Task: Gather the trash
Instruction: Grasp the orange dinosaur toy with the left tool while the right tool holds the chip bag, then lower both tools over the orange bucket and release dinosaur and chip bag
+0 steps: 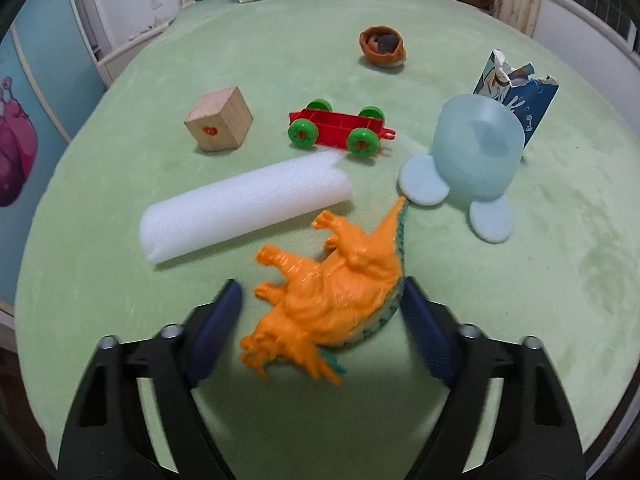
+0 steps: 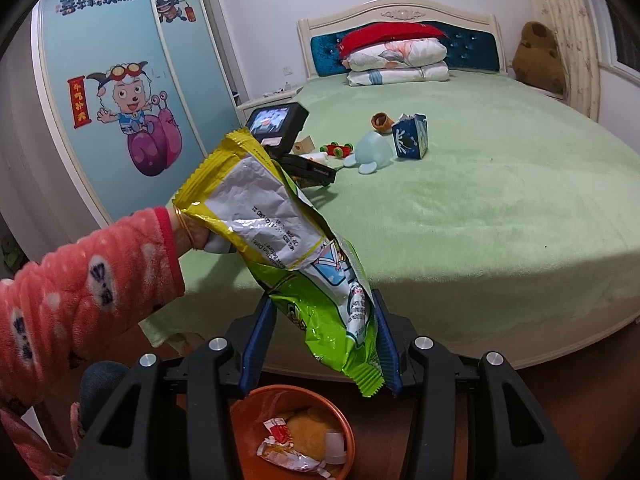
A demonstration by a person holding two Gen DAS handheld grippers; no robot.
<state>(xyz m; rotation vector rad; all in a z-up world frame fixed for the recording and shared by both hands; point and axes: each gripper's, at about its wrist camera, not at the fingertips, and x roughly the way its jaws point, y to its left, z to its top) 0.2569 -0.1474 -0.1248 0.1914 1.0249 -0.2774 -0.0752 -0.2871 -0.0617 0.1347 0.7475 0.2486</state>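
My left gripper [image 1: 320, 300] is open over the green bed, its fingers on either side of an orange toy dinosaur [image 1: 324, 296] lying on its side, not gripping it. Beyond lie a white foam roll [image 1: 244, 208], a torn blue carton [image 1: 516, 96] and a brown crumpled cup [image 1: 382, 46]. My right gripper [image 2: 324, 344] holds a green and yellow snack wrapper [image 2: 288, 240] between its fingers, above an orange trash bin [image 2: 296, 432] with wrappers inside.
A wooden cube [image 1: 218, 120], a red toy cart with green wheels [image 1: 340, 128] and a tipped pale blue cup [image 1: 472, 152] are on the bed. Folded quilts [image 2: 396, 60] lie by the headboard. A wardrobe [image 2: 120, 92] stands to the left. The floor is below the bed edge.
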